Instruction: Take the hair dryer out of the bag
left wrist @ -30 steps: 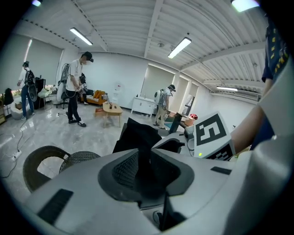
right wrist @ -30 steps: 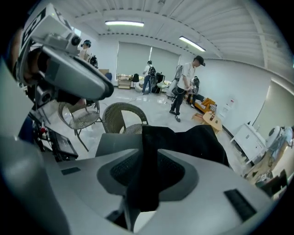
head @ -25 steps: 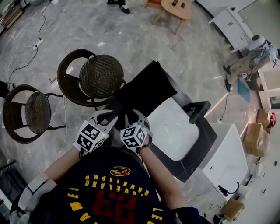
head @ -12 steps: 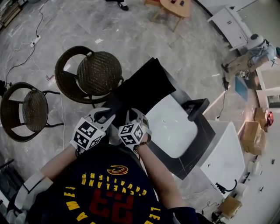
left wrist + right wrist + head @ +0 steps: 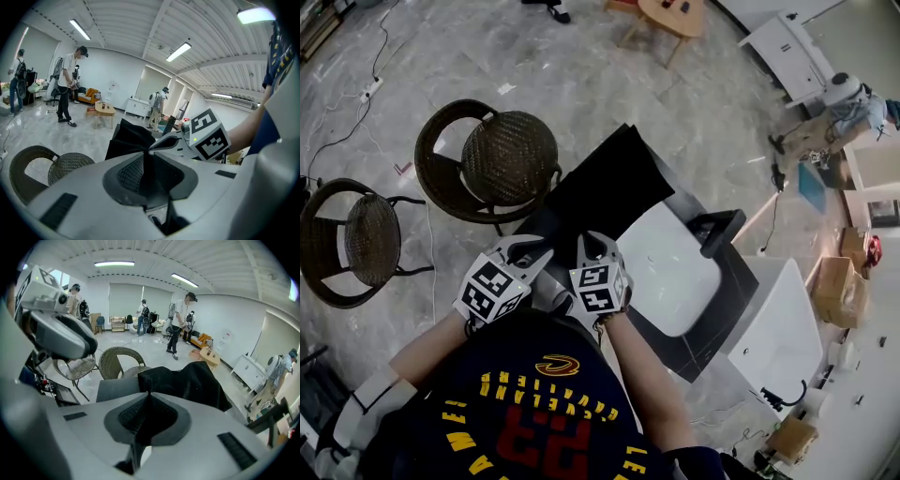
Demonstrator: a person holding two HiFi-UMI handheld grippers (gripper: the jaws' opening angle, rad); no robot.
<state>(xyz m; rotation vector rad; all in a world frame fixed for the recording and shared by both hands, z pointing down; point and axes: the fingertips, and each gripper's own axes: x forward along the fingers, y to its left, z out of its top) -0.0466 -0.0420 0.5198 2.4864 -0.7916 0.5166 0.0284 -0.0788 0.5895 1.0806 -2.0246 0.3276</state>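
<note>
A black fabric bag (image 5: 609,187) lies on a dark table (image 5: 712,328) in front of me, and no hair dryer shows. My left gripper (image 5: 536,247) is at the bag's near edge, shut on a fold of the black fabric (image 5: 129,138), which is pinched between its pads. My right gripper (image 5: 589,242) sits just beside it. Its jaws have just been closing and now pinch the bag's edge (image 5: 187,380) at their tips (image 5: 149,392). The inside of the bag is hidden.
Two wicker chairs (image 5: 502,159) (image 5: 356,239) stand left of the table. A white rounded panel (image 5: 675,272) and a black T-shaped object (image 5: 719,230) are on the table to the right. A white table (image 5: 778,337) and boxes (image 5: 834,291) are further right. A person (image 5: 70,79) stands in the room.
My right gripper has shifted slightly right and rolled, and its jaws now sit on the bag's edge. The left gripper has hardly moved and keeps its hold.
</note>
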